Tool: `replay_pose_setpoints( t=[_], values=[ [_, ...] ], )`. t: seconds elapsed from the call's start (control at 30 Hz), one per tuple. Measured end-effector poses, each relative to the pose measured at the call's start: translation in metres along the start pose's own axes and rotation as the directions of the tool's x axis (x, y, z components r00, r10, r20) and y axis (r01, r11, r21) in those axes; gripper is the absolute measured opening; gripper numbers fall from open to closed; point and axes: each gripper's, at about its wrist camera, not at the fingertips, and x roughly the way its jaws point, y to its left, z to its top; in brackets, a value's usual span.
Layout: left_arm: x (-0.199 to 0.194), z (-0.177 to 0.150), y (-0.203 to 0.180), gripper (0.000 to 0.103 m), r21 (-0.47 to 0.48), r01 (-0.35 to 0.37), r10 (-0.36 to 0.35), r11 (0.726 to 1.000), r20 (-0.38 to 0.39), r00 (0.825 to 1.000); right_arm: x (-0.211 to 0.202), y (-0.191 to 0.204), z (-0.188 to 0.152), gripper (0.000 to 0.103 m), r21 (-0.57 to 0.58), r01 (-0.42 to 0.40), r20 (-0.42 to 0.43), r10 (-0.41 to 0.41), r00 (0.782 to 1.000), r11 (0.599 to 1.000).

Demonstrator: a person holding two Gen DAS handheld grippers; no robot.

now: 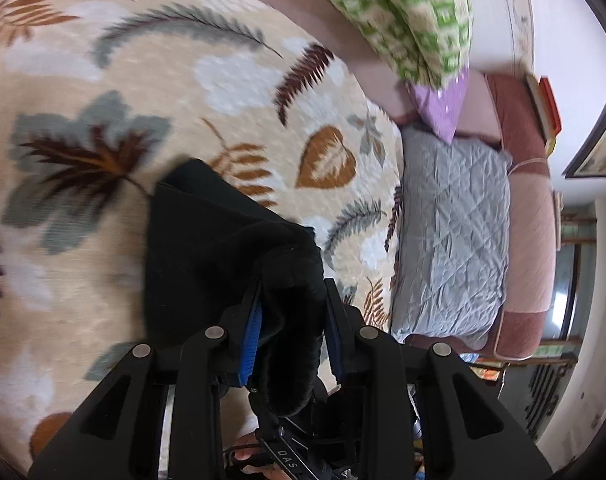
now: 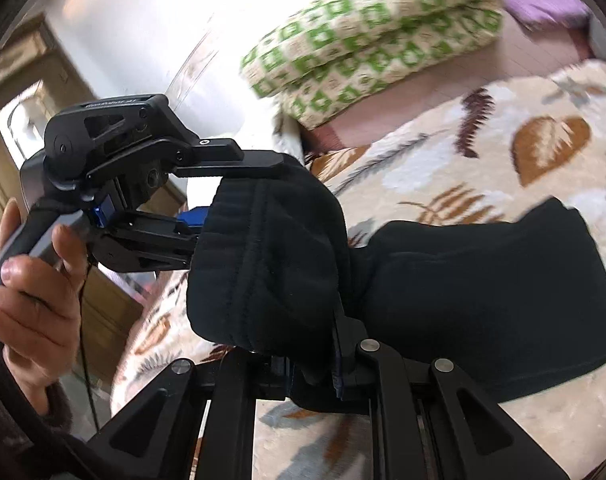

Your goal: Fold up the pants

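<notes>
- Black knit pants (image 1: 207,240), bunched at the ribbed waistband, hang over the leaf-patterned cream bedspread (image 1: 103,80).
- Left gripper (image 1: 291,312) — fingers clamped on the waistband's thick roll.
- Right gripper (image 2: 303,344) pinches the same band beside it — the folded legs trail onto the bedspread.

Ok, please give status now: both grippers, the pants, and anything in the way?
Left gripper shut on black pants. Right gripper shut on same bunched end. Rest of pants on leaf-print blanket. Green pillow far off, not in the way.
</notes>
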Motion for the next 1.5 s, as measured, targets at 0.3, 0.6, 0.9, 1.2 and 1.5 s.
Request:
replay_pose_setpoints(
  t=[0.3, 0.6, 0.9, 1.2, 1.5],
  values=[
    [0.081, 0.005, -0.043, 0.026, 0.052, -0.074, 0.079, 0.996, -0.102, 0.992, -0.031, -0.066, 0.005, 0.014, 0.196, -0.048, 0.052, 0.039, 0.998, 0.979],
    [0.138, 0.009, -0.048, 0.026, 0.054, -0.113, 0.121, 0.992, -0.170, 0.978, -0.043, -0.131, -0.001, 0.017, 0.421, -0.169, 0.109, 0.135, 0.985, 0.891],
    [0.127, 0.015, -0.048, 0.026, 0.061, -0.104, 0.110, 0.993, -0.121, 0.986, -0.038, -0.168, -0.018, 0.021, 0.613, -0.252, 0.119, 0.228, 0.967, 0.749],
    [0.086, 0.001, -0.052, 0.026, 0.145, -0.123, 0.134, 0.982, -0.068, 0.989, -0.098, -0.161, -0.003, 0.028, 0.557, -0.189, 0.061, 0.186, 0.981, 0.809],
    [0.057, -0.064, -0.049, 0.026, 0.259, -0.092, 0.096, 0.962, -0.004, 0.995, -0.089, -0.151, 0.080, 0.054, 0.438, -0.109, -0.071, 0.155, 0.985, 0.892]
  ],
)
